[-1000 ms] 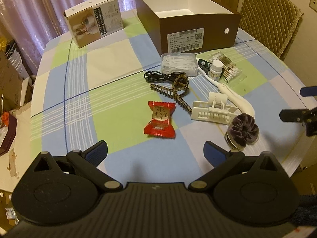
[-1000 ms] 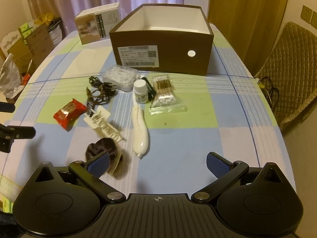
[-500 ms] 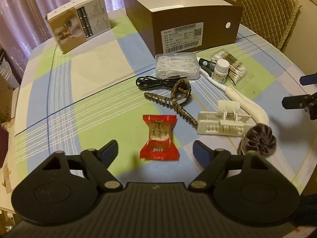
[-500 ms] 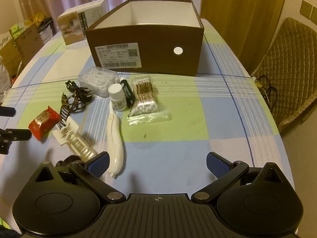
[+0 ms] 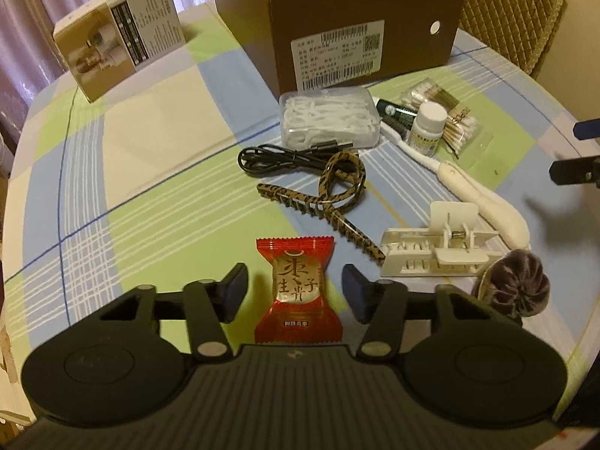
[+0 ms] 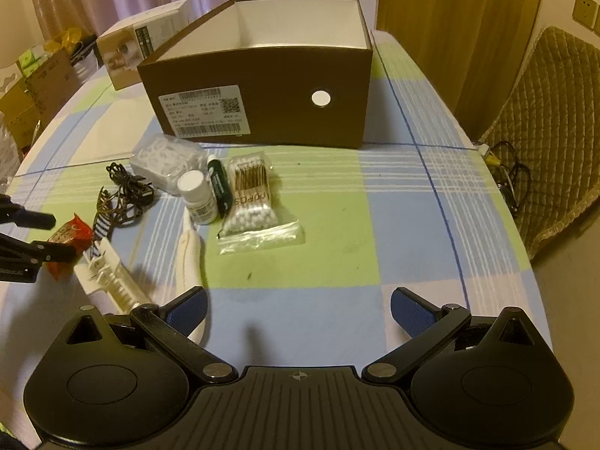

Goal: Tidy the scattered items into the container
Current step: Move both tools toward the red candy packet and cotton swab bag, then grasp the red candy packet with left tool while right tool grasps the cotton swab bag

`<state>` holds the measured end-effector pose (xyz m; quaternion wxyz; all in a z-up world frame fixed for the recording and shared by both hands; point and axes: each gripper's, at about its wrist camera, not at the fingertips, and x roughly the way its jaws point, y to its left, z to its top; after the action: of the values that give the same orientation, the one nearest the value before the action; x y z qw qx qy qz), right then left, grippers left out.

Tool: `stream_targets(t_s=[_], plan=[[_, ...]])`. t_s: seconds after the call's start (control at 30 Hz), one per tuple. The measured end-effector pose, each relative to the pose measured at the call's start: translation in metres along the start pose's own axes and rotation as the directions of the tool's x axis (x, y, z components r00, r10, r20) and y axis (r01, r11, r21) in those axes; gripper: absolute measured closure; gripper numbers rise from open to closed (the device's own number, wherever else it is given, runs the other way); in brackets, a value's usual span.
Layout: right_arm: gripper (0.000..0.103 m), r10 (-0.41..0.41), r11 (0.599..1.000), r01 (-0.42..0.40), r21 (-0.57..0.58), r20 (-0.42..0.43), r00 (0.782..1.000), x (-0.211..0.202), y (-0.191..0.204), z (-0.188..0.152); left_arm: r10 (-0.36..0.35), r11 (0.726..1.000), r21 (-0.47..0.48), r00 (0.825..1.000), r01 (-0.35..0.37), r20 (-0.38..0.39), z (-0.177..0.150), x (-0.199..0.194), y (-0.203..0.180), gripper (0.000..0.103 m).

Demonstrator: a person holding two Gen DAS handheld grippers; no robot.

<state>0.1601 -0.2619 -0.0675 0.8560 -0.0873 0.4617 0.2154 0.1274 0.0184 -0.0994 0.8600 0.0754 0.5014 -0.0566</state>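
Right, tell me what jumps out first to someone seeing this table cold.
The open brown cardboard box with the white interior stands at the far side of the checked tablecloth, with nothing visible inside it. In front of it lies a cluster of small clutter. Nearest, the shiny red candy packet lies between the open fingers of the left claw, while the right claw hangs open over bare cloth.

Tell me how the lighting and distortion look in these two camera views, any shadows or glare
Left wrist view: dim, warm yellowish light, fisheye bends the brown box, mild glare on the red candy wrapper. Right wrist view: same warm cast, soft tongs shadow on the tablecloth, dark vignetted corners.
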Motion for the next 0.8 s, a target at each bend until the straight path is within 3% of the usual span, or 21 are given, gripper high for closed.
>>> stream_targets(t_s=[0.17,0.53,0.63,0.8], plan=[[0.002,0.015,1.000,-0.015,-0.010,0.001,1.000,0.005,-0.006,0.005,-0.016,1.000,-0.018,1.000,0.015,-0.025,0.000,0.008,0.002,0.078],[0.002,0.091,0.991,-0.089,-0.098,0.014,0.996,0.028,-0.006,0.022,0.066,0.988,-0.137,0.998,-0.068,-0.022,0.008,0.007,0.020,0.079],[0.015,0.106,0.983,-0.102,-0.152,0.023,0.994,0.041,0.001,0.030,0.080,0.984,-0.159,0.997,-0.083,-0.024,0.009,0.005,0.022,0.079],[0.027,0.127,0.968,-0.119,-0.220,0.021,0.992,0.064,0.010,0.042,0.093,0.976,-0.196,0.995,-0.097,-0.030,0.009,0.003,0.024,0.079]])
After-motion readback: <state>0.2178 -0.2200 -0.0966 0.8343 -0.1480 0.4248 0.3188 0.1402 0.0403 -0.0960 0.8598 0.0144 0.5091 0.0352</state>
